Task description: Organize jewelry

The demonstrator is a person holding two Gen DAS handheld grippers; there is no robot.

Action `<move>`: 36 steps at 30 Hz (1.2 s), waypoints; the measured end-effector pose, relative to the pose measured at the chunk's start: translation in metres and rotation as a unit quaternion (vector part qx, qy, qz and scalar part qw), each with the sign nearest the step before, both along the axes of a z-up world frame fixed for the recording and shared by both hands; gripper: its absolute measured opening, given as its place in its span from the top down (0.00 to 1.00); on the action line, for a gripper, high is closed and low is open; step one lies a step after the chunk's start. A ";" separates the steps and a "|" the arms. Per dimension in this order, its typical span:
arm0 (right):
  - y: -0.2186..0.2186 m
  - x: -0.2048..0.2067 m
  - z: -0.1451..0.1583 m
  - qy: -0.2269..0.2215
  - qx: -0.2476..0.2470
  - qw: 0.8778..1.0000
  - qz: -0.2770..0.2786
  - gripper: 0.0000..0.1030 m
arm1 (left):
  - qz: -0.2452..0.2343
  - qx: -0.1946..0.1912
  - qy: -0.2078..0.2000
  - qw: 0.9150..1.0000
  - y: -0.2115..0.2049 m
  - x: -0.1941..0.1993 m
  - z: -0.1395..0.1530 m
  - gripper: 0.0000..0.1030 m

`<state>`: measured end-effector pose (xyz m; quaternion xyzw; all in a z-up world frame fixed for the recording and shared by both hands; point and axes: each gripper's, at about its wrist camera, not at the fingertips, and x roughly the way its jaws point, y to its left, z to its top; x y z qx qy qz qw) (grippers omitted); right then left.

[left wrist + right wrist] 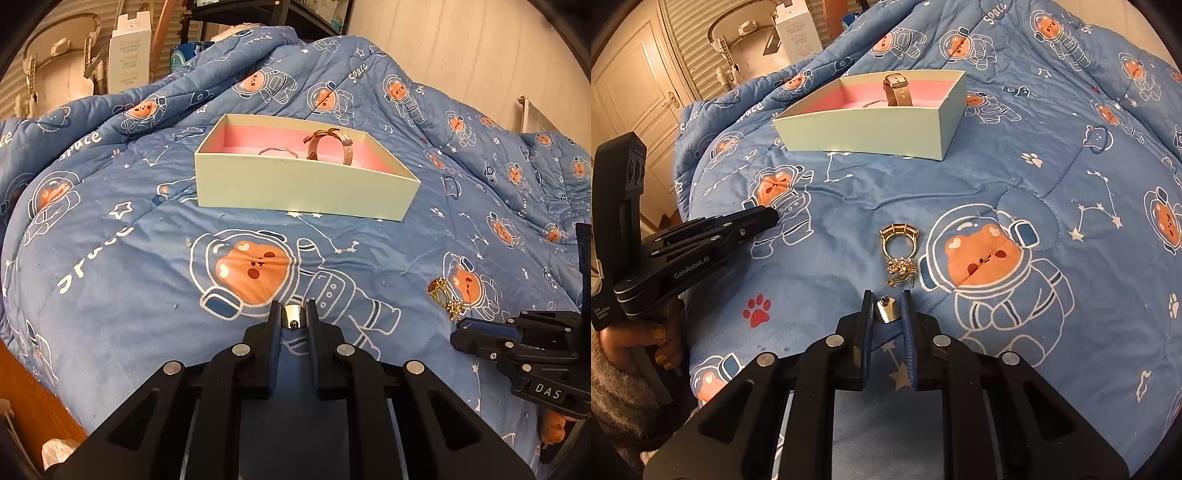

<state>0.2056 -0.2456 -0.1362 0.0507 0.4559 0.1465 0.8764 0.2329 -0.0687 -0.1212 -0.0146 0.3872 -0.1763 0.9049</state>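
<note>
Pinching a small silver earring piece (293,316) at its tips, the left hand-held gripper (293,314) hovers low over a bed; the right hand-held gripper (886,308) clamps a similar silver piece (885,312). Both pieces look tiny, hard, light and slippery, best held across their widest part. Just ahead of the right one, a gold ring (899,240) touches a sparkly flower earring (902,270). Farther back sits a pale box (871,129) holding a watch (897,90). The soft, rumpled blue quilt (997,177) gives underneath; a door and clutter stand behind
</note>
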 end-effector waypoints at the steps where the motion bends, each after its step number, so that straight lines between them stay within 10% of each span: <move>1: -0.001 0.000 0.000 0.000 0.002 1.000 0.000 0.85 | 0.001 -0.003 0.001 1.000 0.000 -0.001 0.000 0.88; 36: -0.002 0.076 0.086 -0.073 0.035 0.994 0.076 0.85 | -0.027 -0.028 -0.043 0.998 0.002 0.036 0.076 0.88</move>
